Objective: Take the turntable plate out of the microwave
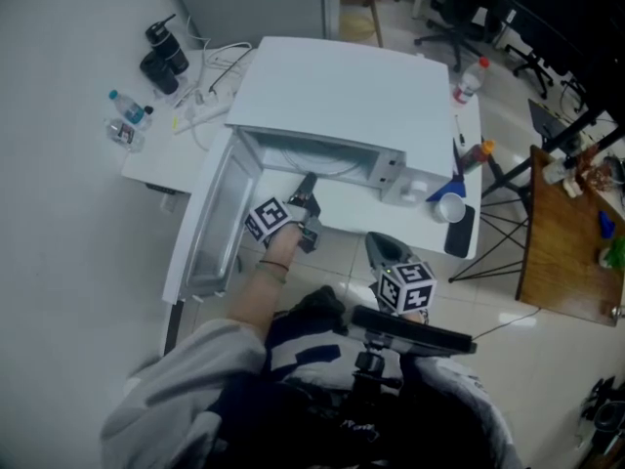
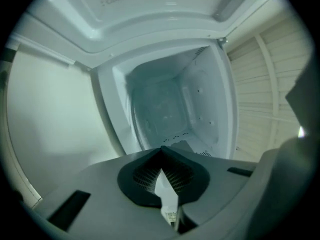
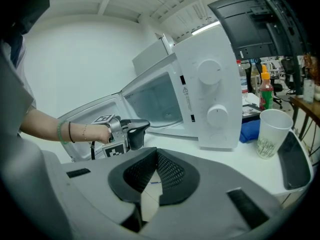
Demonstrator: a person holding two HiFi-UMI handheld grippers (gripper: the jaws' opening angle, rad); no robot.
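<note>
left claw [image 1: 309, 184] shut, level in the open white microwave [image 1: 342, 96] for the plate; right claw [image 1: 379, 242] shut, parked clear

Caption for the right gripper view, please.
Shut right gripper hangs back while the left gripper sits at the mouth of the open microwave, paper cup beside it.

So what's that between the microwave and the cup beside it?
A crumpled blue thing, perhaps a cloth, lies between the microwave and the cup; the right gripper view shows it best.
</note>
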